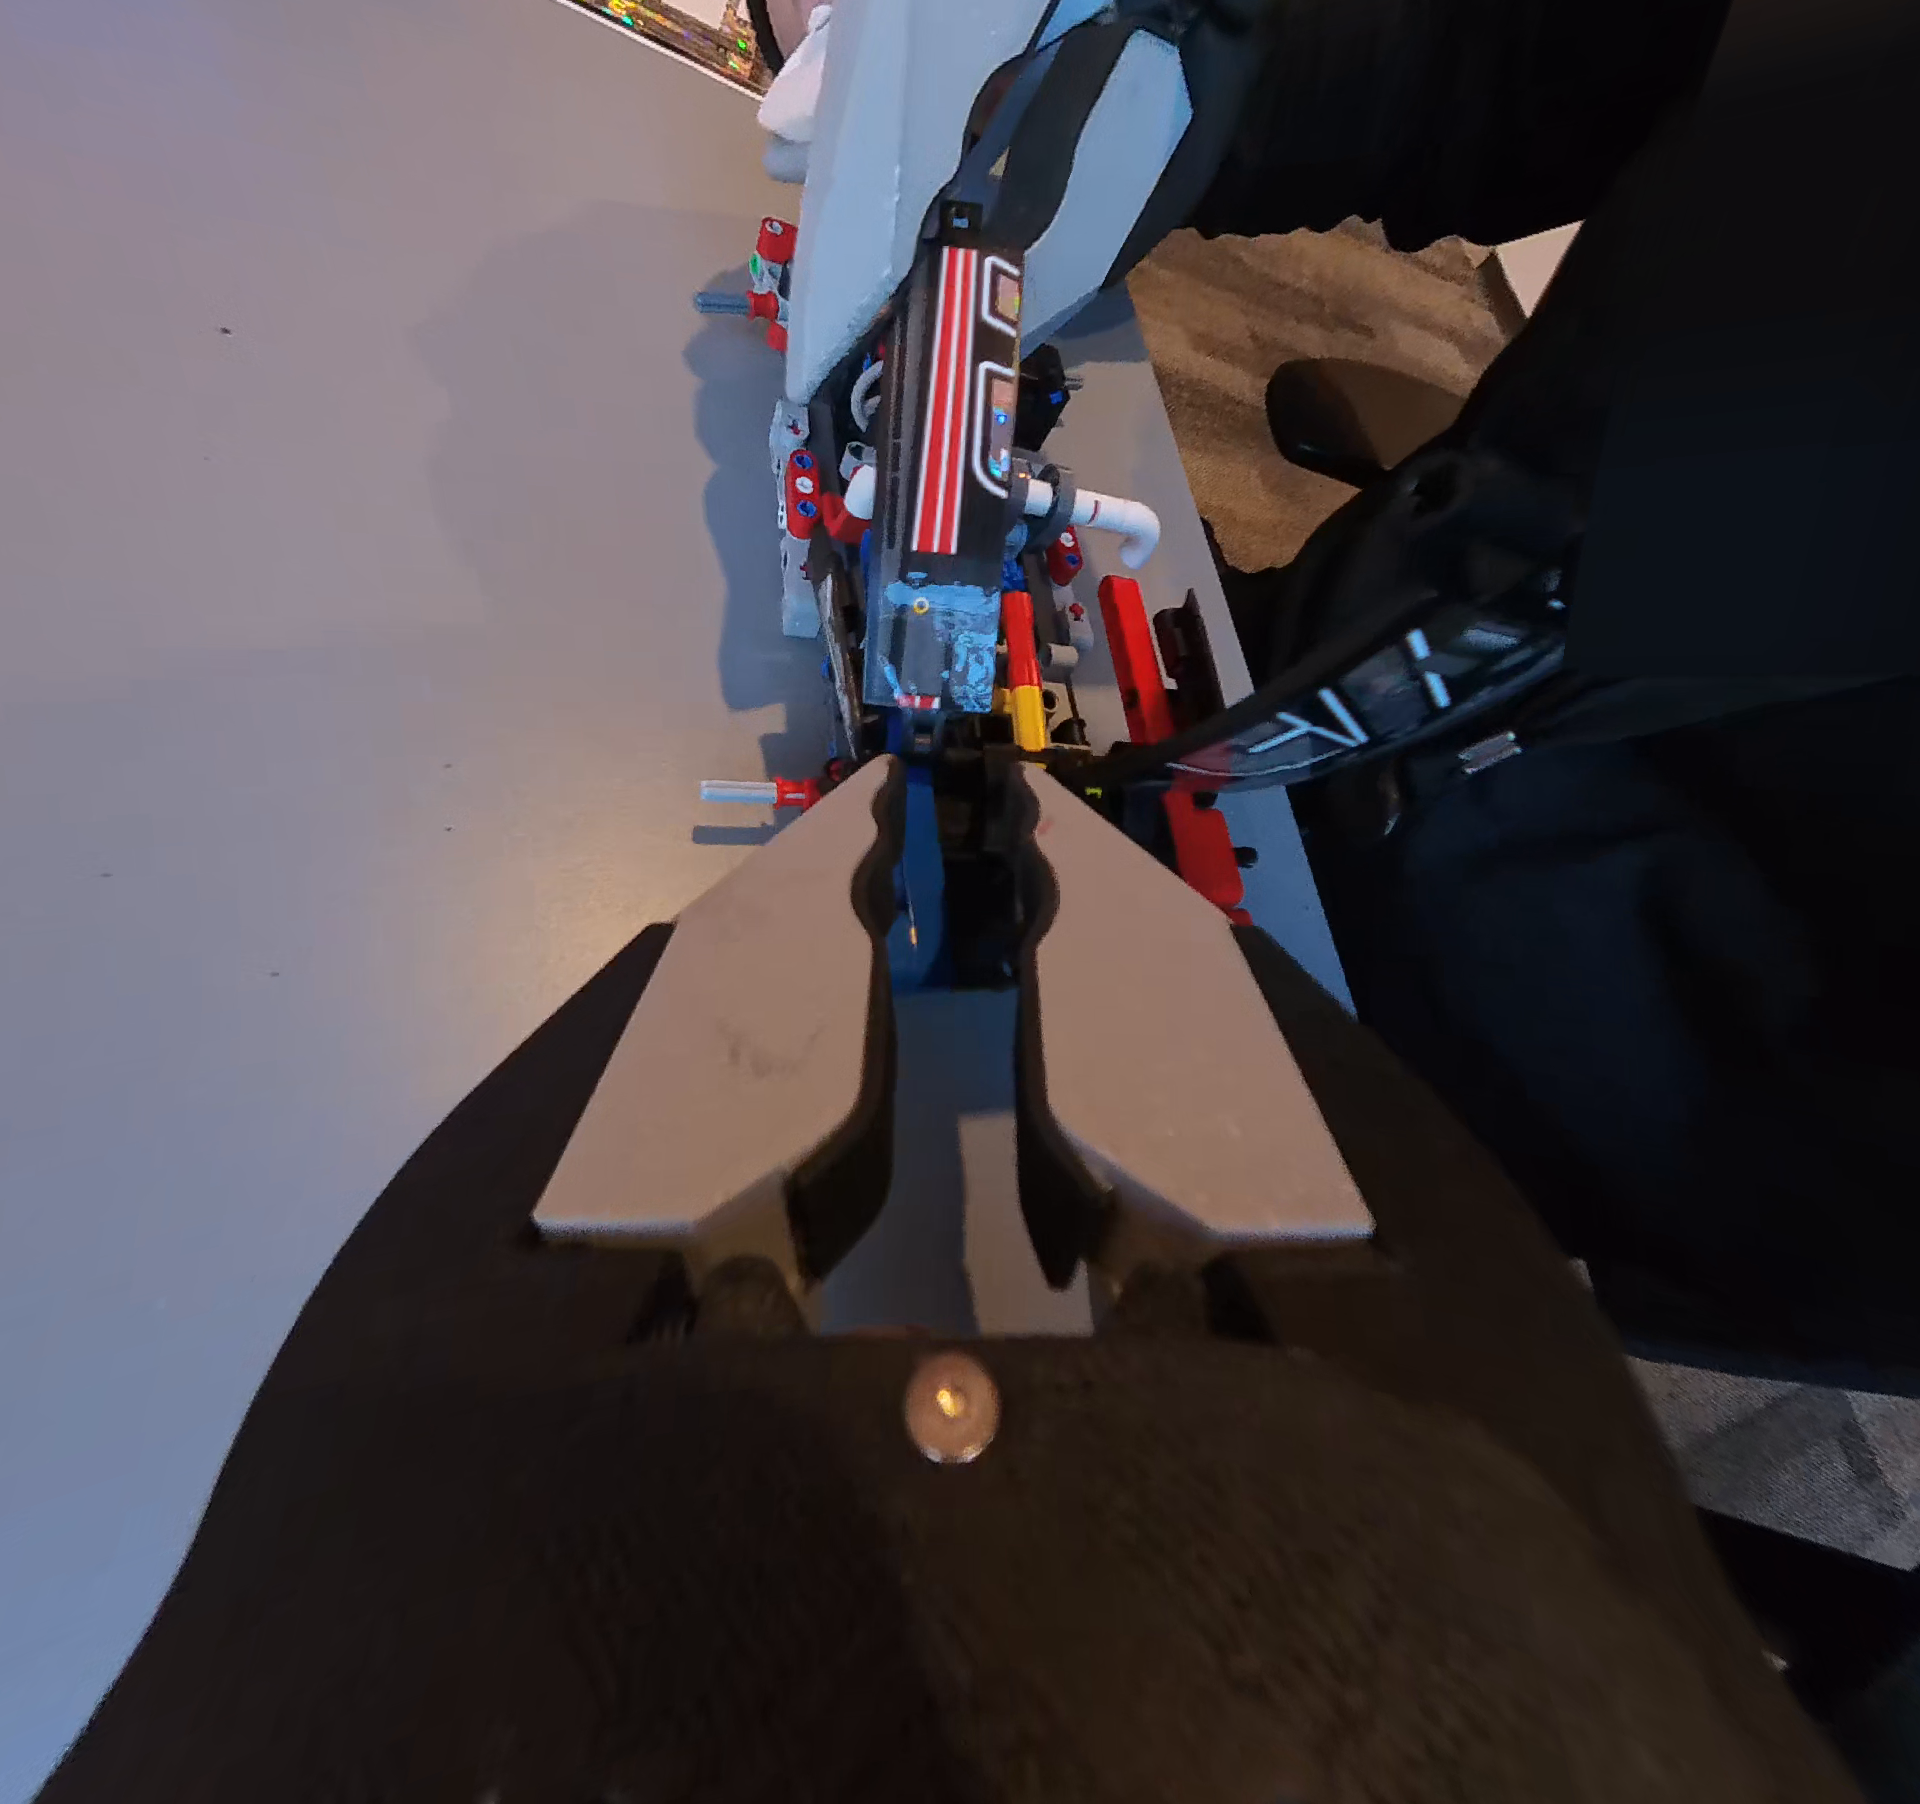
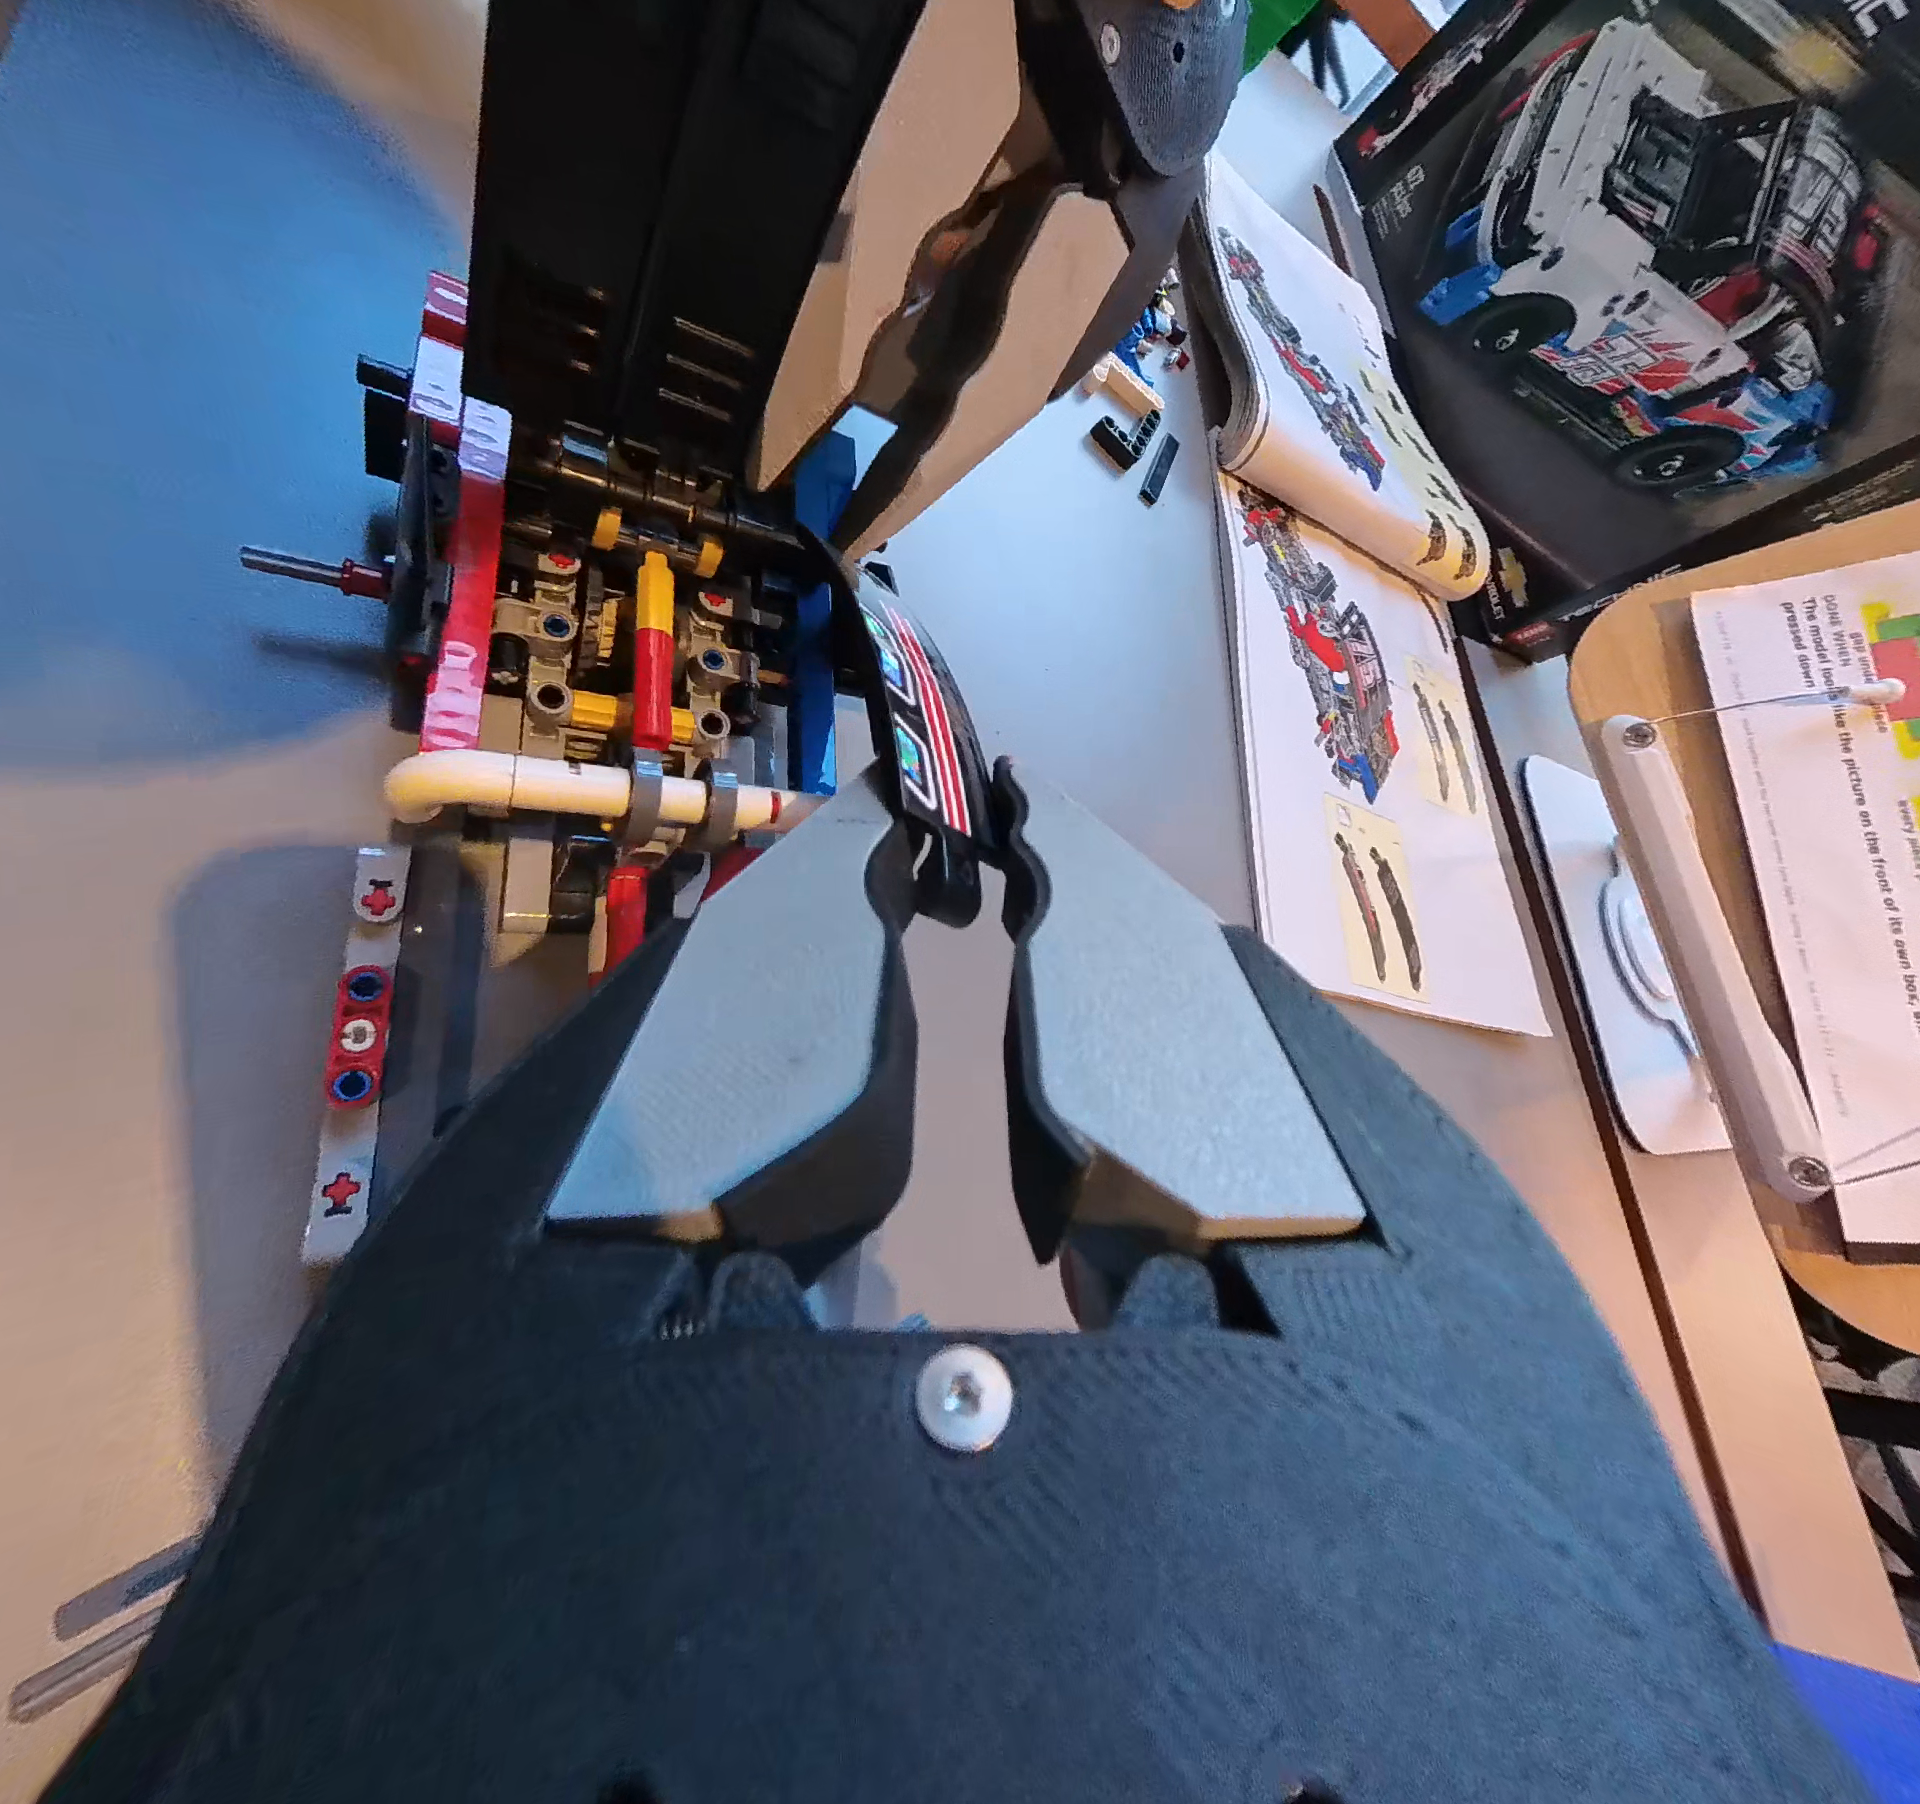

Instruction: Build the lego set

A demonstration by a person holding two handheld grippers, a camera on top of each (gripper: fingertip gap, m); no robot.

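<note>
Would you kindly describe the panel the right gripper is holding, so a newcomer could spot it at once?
Start at the half-built lego model on the grey table, left of the open instruction booklet. Along the model's blue side, a curved black panel rises into the right gripper, which is shut on its end. Unlike the surrounding plain beams, it carries red and white stripes.

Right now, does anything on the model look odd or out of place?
The black striped panel is not seated: it stands off the model, pinched at one end by the right gripper. The left gripper holds the blue side. Loose pieces lie by the booklet. Nothing looks broken.
</note>
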